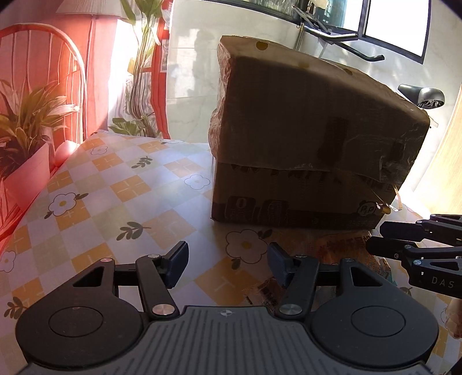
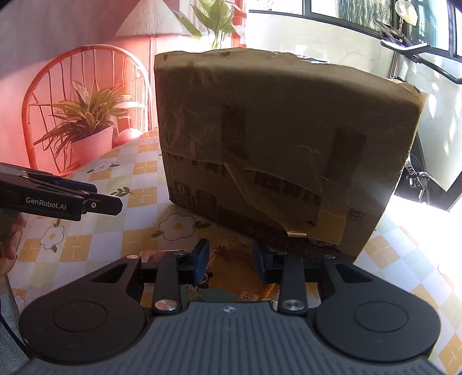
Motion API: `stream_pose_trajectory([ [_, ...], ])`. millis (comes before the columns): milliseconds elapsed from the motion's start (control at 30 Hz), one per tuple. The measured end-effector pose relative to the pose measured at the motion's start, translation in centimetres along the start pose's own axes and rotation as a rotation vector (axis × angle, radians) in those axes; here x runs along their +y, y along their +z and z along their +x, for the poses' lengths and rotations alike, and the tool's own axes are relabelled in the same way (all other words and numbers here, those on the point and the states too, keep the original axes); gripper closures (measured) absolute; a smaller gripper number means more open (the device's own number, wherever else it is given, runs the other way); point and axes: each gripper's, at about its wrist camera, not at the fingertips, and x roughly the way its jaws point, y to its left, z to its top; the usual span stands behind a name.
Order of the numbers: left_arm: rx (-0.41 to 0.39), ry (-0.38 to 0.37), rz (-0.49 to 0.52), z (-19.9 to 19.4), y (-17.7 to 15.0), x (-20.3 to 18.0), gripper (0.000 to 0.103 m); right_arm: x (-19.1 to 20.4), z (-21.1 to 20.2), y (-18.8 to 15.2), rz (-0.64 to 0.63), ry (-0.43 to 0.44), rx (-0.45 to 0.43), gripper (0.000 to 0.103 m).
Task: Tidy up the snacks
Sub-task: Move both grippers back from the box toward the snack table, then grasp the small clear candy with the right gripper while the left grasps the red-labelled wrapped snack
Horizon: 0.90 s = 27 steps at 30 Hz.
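An orange snack packet (image 2: 239, 288) lies flat on the flowered tablecloth (image 2: 86, 245), just in front of a tall taped cardboard box (image 2: 274, 144). My right gripper (image 2: 231, 261) hangs low over the packet. Its jaws are narrowed but apart, with the packet showing between and under them, and the pads are not visibly pressing on it. My left gripper (image 1: 228, 259) stands open over bare tablecloth (image 1: 130, 202), with nothing between its fingers. The packet (image 1: 340, 248) lies to its right. The right gripper (image 1: 378, 239) reaches in over it from the right edge. The box (image 1: 303, 144) stands behind.
A red wire chair (image 2: 86, 72) holding a potted plant (image 2: 89, 124) stands beyond the table's far left edge, with a floor lamp (image 2: 150, 23) behind it. An exercise bike (image 1: 421, 95) is behind the box on the right. The left gripper (image 2: 109, 203) enters the right wrist view from the left.
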Motion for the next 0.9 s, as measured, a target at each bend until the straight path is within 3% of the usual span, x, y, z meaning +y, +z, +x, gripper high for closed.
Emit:
stream_pose_trajectory([
  [267,0.028,0.0,-0.011,1.0,-0.6,0.3,0.045,1.8,4.0,0.5,-0.013,0.076,0.042,0.078],
  [467,0.038,-0.012,-0.006,1.7,-0.6,0.3,0.045,1.3,5.7,-0.4,0.039,0.083,0.085,0.079],
  [633,0.055,-0.058,0.023,3.0,-0.8,-0.4,0.045,-0.3,4.3,-1.2,0.058,0.046,0.082,0.079],
  [900,0.088,-0.208,0.13,5.0,-2.4,-2.8,0.046,-2.0,3.2,-1.7,0.082,0.002,0.089,0.079],
])
